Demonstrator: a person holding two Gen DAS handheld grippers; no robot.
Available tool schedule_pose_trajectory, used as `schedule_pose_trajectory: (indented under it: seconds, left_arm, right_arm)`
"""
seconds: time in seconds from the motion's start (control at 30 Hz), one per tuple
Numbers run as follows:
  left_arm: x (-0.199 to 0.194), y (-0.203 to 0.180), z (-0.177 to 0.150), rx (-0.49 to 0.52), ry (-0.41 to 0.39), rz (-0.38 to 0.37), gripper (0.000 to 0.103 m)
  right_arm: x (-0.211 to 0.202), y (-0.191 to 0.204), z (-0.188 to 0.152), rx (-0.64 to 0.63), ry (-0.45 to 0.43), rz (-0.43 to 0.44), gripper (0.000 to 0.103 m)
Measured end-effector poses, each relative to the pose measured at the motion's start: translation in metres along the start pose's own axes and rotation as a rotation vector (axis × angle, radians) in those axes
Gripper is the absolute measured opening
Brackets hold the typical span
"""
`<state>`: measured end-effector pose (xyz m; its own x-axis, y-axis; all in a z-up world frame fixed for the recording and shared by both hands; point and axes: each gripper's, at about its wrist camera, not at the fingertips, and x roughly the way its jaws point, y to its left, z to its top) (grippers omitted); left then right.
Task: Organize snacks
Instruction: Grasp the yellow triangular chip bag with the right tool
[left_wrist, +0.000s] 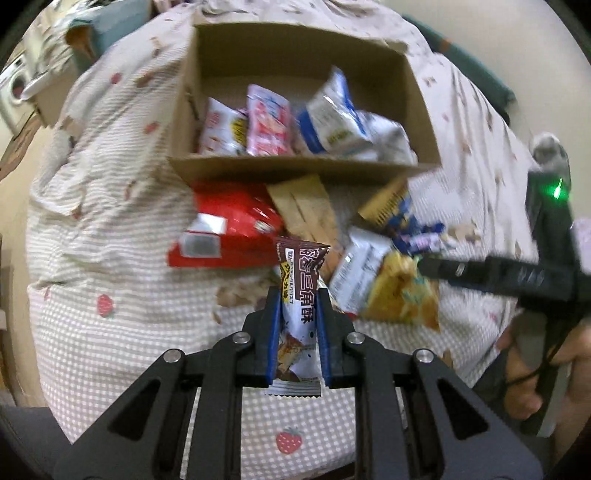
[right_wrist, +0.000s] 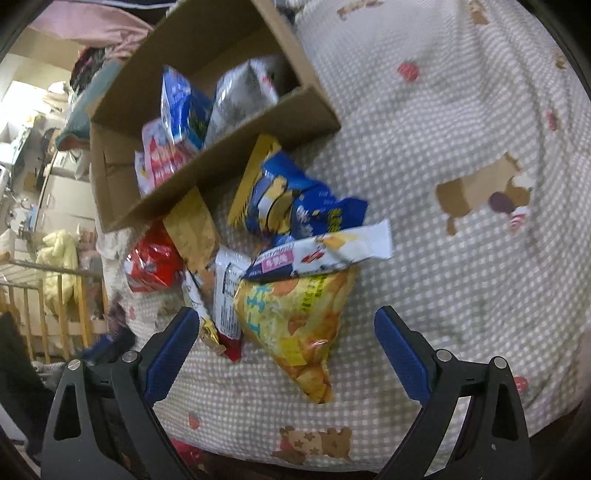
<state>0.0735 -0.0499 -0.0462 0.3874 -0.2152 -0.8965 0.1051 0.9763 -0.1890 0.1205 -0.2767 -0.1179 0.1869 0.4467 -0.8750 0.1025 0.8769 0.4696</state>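
While the left gripper (left_wrist: 297, 325) pinches a brown snack packet (left_wrist: 301, 291) just near of the cardboard box (left_wrist: 295, 168), step looks like carry-to-box w/ release next; right gripper (right_wrist: 286, 354) gapes wide, empty, over the yellow bag (right_wrist: 295, 317).

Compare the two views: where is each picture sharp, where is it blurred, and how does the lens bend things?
Left wrist view: the brown packet between the fingers is sharp; the box and the right gripper are smeared; the edges bulge and darken. Right wrist view: the fingers are crisp, the yellow bag is soft, the box streaks, and the blanket curves.
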Motion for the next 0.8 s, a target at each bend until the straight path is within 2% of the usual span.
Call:
schedule_pose_trajectory:
  seconds: [0.2,0.37,0.43,0.5,0.57,0.8]
  left_arm:
    - [-0.005,0.019,0.008,-0.045,-0.032,0.013,0.015]
    - [-0.007,0.025,0.011,-0.057,-0.039,0.016,0.015]
    - [-0.007,0.026,0.011,-0.058,-0.039,0.016,0.015]
    - [-0.007,0.026,0.011,-0.054,-0.041,0.019,0.015]
    - [-0.007,0.025,0.011,-0.049,-0.045,0.025,0.015]
    - [-0.006,0.027,0.012,-0.057,-0.053,0.038,0.015]
  right_arm:
    - [0.021,0.008,-0.001,0.003,0.054,-0.005,0.096]
    - [0.034,0.013,-0.001,-0.010,0.081,-0.033,0.088]
    - [0.039,0.012,-0.001,-0.007,0.095,-0.039,0.081]
    - [0.040,0.010,-0.002,-0.015,0.101,-0.043,0.056]
    - [0.038,0.006,-0.004,-0.018,0.095,-0.035,0.047]
    - [0.007,-0.010,-0.018,-0.003,0.072,0.038,0.042]
